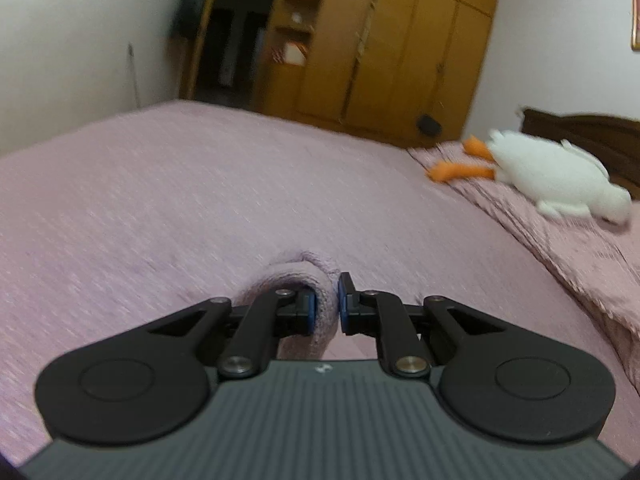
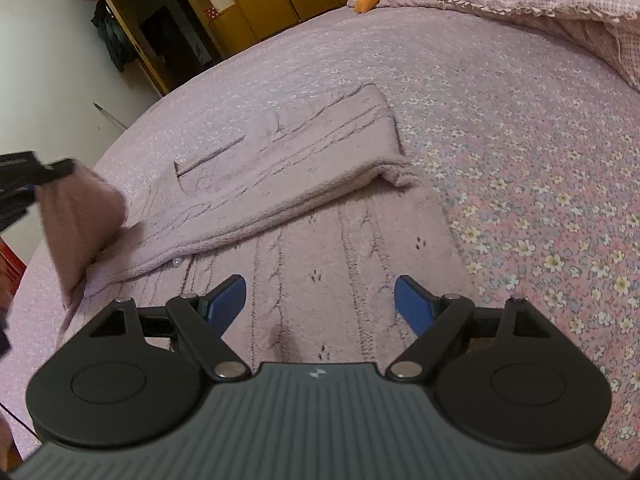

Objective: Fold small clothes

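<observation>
A wooden wardrobe [image 1: 400, 40] stands behind the pink bed [image 2: 520, 160]; a plush goose [image 1: 552, 172] lies near its pillow end. The mauve knit sweater [image 2: 288, 168] lies part-folded mid-bed. The left gripper [image 1: 325, 304] pinches its lifted sleeve; the right gripper [image 2: 320, 304] hovers above it, jaws wide.

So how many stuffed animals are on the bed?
1 that I can see: a white plush goose with orange feet, lying on the pink quilt at the far right side of the bed. Others may be hidden outside the pictures.
</observation>
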A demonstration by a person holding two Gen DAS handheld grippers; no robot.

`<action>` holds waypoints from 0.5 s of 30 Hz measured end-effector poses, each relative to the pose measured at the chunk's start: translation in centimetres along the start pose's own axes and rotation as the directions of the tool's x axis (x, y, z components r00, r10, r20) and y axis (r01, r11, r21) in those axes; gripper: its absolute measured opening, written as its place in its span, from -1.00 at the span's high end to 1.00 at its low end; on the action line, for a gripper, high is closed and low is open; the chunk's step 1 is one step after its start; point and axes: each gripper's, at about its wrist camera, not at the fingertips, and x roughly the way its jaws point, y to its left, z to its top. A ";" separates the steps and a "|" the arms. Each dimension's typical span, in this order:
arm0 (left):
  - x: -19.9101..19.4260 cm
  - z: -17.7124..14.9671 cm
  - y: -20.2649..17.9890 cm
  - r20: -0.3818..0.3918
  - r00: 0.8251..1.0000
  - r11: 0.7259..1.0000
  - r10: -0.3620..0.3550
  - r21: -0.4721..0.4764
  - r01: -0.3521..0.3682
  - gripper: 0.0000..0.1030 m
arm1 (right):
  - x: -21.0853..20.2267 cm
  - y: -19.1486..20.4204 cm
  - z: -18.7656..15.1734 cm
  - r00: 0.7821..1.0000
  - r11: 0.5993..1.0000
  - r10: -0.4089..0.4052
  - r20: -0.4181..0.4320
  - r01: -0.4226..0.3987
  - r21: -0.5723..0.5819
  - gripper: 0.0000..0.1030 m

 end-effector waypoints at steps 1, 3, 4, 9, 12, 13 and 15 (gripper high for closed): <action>0.4 -0.6 -0.5 -0.020 1.000 1.000 -0.010 0.007 0.010 0.73 | 0.0 -0.1 -0.1 1.000 1.000 0.003 0.001 -0.003 0.003 -0.68; 1.5 -1.7 -1.6 -0.068 0.997 1.000 -0.024 0.015 0.025 0.73 | 0.0 -0.2 -0.1 1.000 1.000 0.009 0.004 -0.009 0.004 -0.68; 2.2 -2.3 -2.0 -0.100 0.994 0.999 -0.034 0.018 0.036 0.73 | 0.0 -0.2 -0.2 1.000 1.000 0.010 0.004 -0.010 0.003 -0.68; 4.1 -5.0 -3.3 -0.228 0.971 0.996 -0.067 0.050 0.080 0.62 | 0.1 -0.4 -0.3 1.000 1.000 0.023 0.007 -0.023 0.002 -0.68; 4.0 -6.3 -4.3 -0.290 0.953 0.988 -0.085 0.102 0.119 0.25 | 0.2 -0.6 -0.3 0.999 0.999 0.030 0.010 -0.031 0.008 -0.68; 3.7 -6.6 -4.6 -0.296 0.951 0.984 -0.086 0.127 0.128 0.13 | 0.2 -0.6 -0.3 0.999 0.999 0.032 0.010 -0.032 0.010 -0.68; 2.8 -6.8 -5.0 -0.293 0.953 0.975 -0.080 0.176 0.136 0.05 | 0.1 -0.5 -0.3 0.999 0.999 0.033 0.009 -0.033 0.008 -0.68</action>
